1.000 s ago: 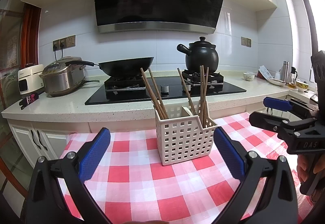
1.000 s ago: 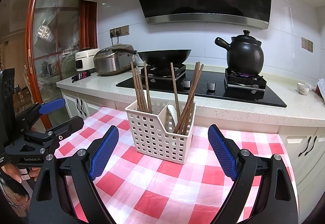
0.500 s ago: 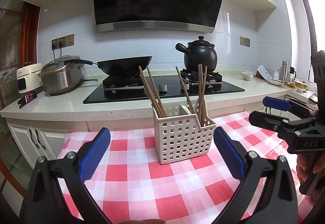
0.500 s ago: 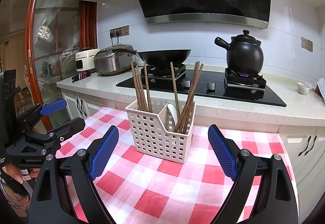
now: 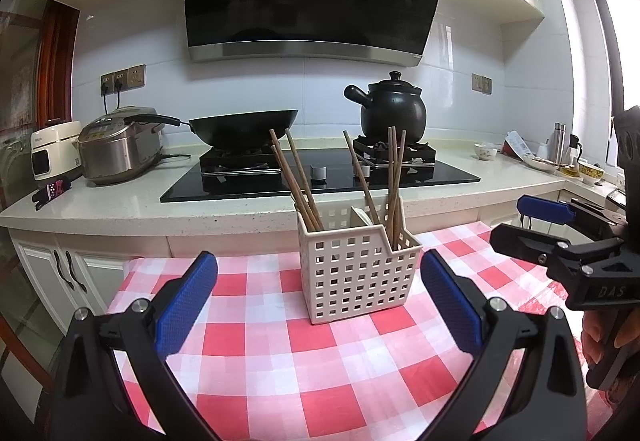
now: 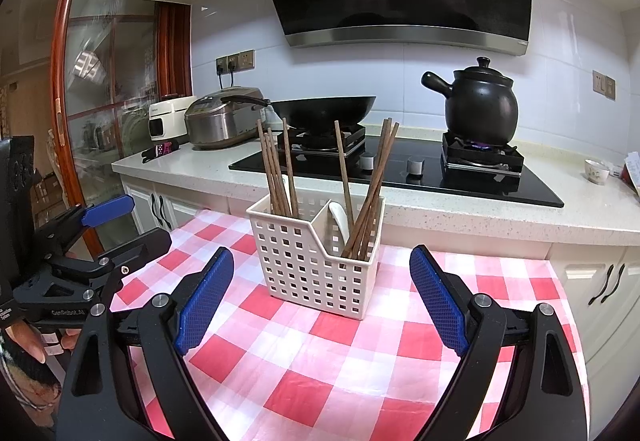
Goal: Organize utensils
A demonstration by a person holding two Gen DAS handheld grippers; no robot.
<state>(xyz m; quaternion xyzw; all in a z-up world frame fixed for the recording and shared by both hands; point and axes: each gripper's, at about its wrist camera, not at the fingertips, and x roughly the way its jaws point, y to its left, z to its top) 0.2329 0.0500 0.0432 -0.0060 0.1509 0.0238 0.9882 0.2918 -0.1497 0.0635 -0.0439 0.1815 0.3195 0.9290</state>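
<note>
**Both grippers wide, the caddy waits dead ahead**

We're looking over the bench [image 5: 280, 361], dressed in a red-and-white checked cloth, and right in the middle of it stands the white caddy [image 5: 356, 277], a perforated plastic basket split into two compartments. It reads as light and fairly stiff, so we judge a careless tug on its contents could slide or tip it on that cloth; one gripper steadying its wall would help.

On to our tools: the left gripper [image 5: 320, 301] hovers short of the caddy with its fingers spread well apart, nothing between them. The right gripper [image 6: 320, 293] does the same from the other side, fingers wide, empty.

Now the chopsticks [image 6: 276, 169] — brown wooden sticks, some leaning in the left compartment, more [image 6: 372, 177] fanned in the right, beside a white spoon [image 6: 338, 219] tucked low. They look thin, rigid, light, probably smooth enough to slip. We'd take one on its upper shaft, above the rim, where it stands free of its neighbours.
</note>
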